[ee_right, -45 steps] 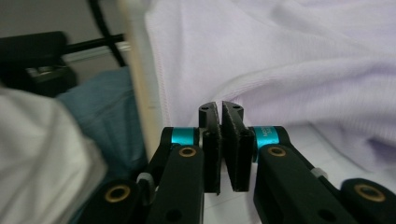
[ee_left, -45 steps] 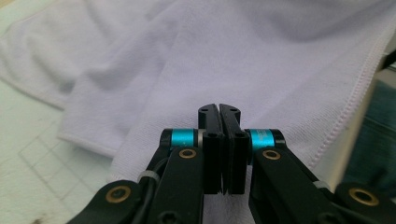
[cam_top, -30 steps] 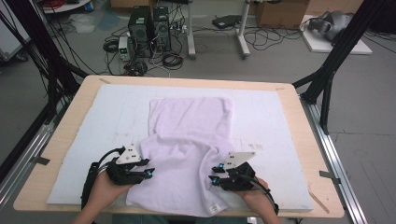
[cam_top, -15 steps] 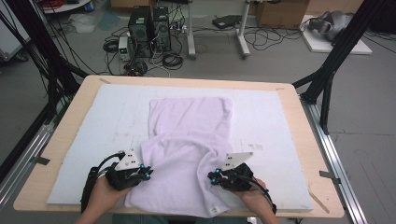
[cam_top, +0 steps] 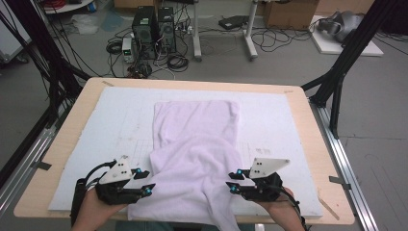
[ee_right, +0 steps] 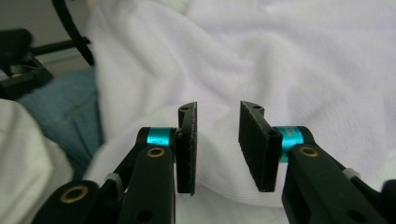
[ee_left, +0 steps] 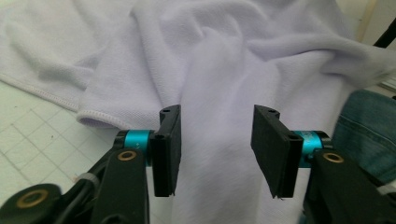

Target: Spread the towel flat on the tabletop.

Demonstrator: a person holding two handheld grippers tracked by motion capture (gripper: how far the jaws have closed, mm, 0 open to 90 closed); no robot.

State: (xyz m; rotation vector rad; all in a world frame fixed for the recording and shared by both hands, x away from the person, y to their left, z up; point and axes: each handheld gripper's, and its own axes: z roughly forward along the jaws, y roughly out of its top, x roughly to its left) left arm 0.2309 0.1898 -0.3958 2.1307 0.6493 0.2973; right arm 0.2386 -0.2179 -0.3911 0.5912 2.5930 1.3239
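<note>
From above, the left gripper point(cam_top: 144, 182) sits at the near left edge of the pale lilac towel point(cam_top: 197, 144), the right gripper point(cam_top: 236, 182) at its near right edge; the towel's rumpled near half lies between them on the white mat point(cam_top: 96, 120).

Along the left gripper point(ee_left: 215, 149), the jaws have just been opening and stand apart, with towel folds beyond and below, not pinched.

Along the right gripper point(ee_right: 217, 147), the jaws have just opened to a narrower gap, unclamped, with the towel point(ee_right: 280, 70) bunched ahead.
</note>
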